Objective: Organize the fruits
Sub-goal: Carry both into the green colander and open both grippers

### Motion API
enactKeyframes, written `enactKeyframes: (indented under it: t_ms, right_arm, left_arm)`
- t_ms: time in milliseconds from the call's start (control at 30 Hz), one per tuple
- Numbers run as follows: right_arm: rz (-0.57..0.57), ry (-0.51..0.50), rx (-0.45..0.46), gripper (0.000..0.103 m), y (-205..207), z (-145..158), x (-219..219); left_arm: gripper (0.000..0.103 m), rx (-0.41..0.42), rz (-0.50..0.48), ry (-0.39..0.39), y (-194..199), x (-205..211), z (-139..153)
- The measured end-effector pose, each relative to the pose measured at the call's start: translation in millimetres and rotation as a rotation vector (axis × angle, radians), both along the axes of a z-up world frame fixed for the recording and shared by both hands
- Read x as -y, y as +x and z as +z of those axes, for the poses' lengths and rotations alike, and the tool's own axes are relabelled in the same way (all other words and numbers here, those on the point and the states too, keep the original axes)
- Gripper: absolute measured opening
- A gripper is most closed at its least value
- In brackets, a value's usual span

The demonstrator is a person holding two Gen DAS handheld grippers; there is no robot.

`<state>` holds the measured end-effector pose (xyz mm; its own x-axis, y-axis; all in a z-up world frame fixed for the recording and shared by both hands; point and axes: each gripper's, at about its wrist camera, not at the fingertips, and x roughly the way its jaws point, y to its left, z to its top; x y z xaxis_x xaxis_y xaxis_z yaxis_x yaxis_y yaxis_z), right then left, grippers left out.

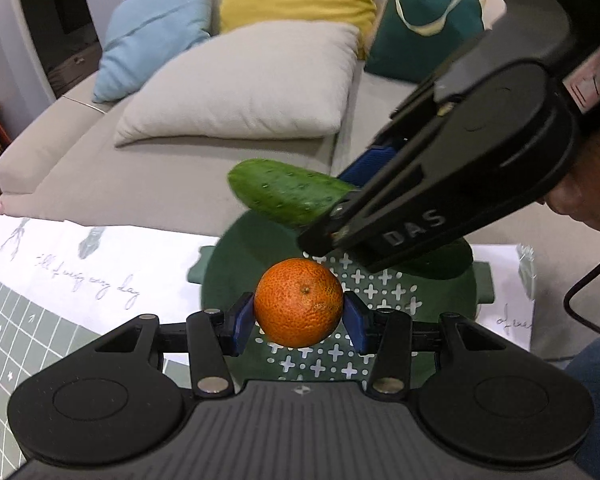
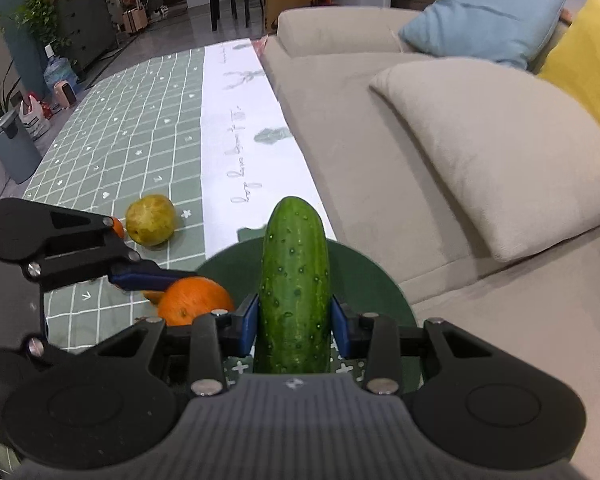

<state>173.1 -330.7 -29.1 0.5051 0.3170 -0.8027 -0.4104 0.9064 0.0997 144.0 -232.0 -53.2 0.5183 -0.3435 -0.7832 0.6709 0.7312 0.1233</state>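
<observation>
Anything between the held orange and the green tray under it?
Nothing. In the left wrist view the orange, clamped in the left gripper, hangs over the tray with only bare patterned tray surface beneath.

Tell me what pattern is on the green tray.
White plus signs on the dark green tray, clearest in the left wrist view.

"DAS" embossed on right tongs (image 1: 342, 216).

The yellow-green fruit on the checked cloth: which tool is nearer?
Left. The left tool, gripping the orange, sits just beside the yellow-green fruit; the right tool, gripping the cucumber, is farther.
</observation>
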Motion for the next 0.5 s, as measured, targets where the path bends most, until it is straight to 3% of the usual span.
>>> enactKeyframes:
  t_ms: [500]
  right_arm:
    - [0.009, -0.050, -0.095, 0.034, 18, -54, -2]
  left_arm:
    - [0.053, -0.088, 0.005, 0.080, 20, 9, -37]
